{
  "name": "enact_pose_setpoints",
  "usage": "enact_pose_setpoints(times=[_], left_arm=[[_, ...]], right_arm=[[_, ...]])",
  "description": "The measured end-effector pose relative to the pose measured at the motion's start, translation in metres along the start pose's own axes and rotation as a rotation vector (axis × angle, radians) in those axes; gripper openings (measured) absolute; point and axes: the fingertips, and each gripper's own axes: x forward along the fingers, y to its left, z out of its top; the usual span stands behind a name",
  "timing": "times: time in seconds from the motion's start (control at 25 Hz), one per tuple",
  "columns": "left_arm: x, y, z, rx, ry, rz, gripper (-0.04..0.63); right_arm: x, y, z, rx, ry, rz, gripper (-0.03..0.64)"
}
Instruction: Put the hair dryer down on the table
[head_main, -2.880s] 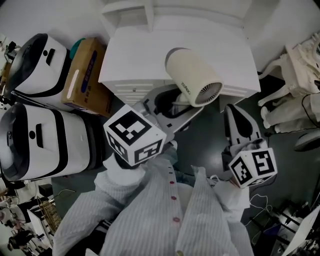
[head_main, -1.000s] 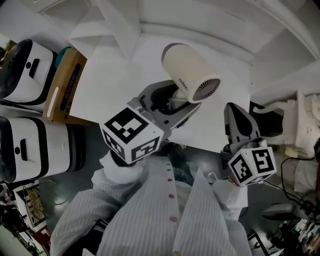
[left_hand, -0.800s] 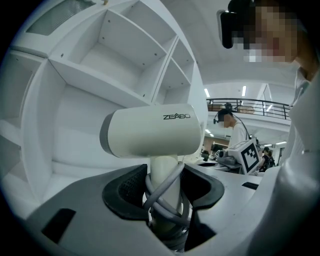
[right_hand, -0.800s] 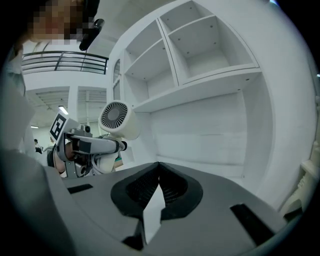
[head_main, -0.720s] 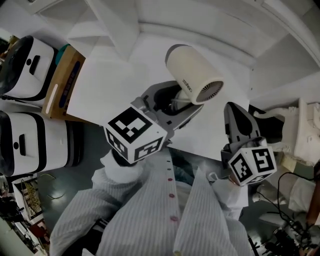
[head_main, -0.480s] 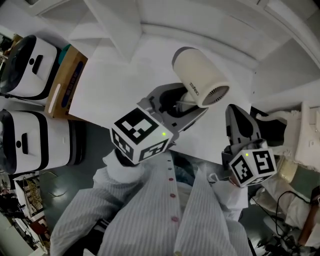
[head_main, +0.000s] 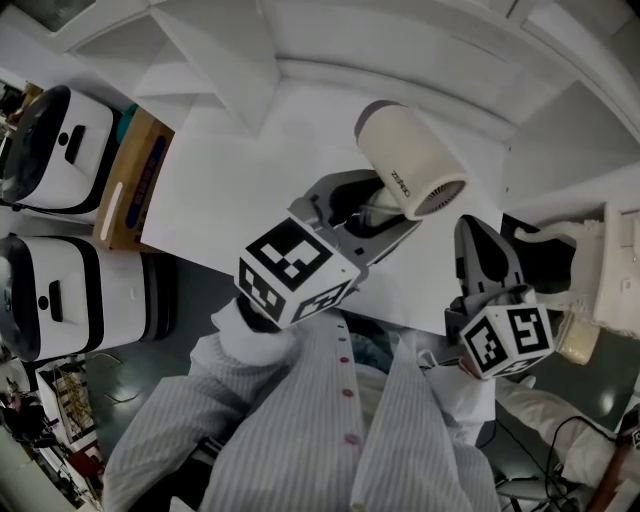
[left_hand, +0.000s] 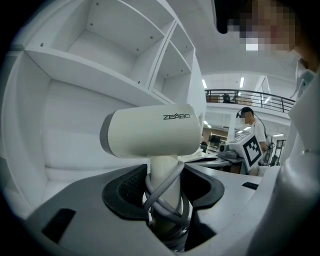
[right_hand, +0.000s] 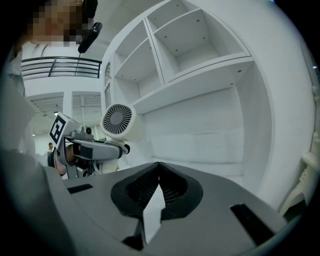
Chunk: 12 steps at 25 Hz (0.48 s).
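Note:
A cream hair dryer (head_main: 410, 175) with a grey cord wound round its handle stands upright in my left gripper (head_main: 365, 205). In the left gripper view the two jaws of the left gripper (left_hand: 164, 184) press on the handle below the barrel of the hair dryer (left_hand: 150, 132). The dryer hangs above the white table (head_main: 225, 185), apart from its top. My right gripper (head_main: 480, 240) hovers to the right of it over the table's near edge, its jaws closed together with nothing between them. From the right gripper (right_hand: 159, 167) the hair dryer (right_hand: 120, 121) shows its grille at the left.
Two white-and-black appliances (head_main: 55, 135) (head_main: 60, 300) and a cardboard box (head_main: 135, 180) stand left of the table. White shelves (left_hand: 125, 45) (right_hand: 200, 45) rise behind it. A white piece of furniture (head_main: 600, 270) stands at the right.
Both grippers and the hair dryer have travelled forward from the floor side to over the white table. The dryer has shifted slightly right in the view, still held by its handle.

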Motion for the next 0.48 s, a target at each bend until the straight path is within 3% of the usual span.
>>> enact_pose_setpoints(times=[0.48], left_arm=[[0.011, 0.014, -0.023, 0.05, 0.103, 0.007, 0.21]], right_arm=[[0.012, 0.001, -0.011, 0.018, 0.033, -0.001, 0.012]])
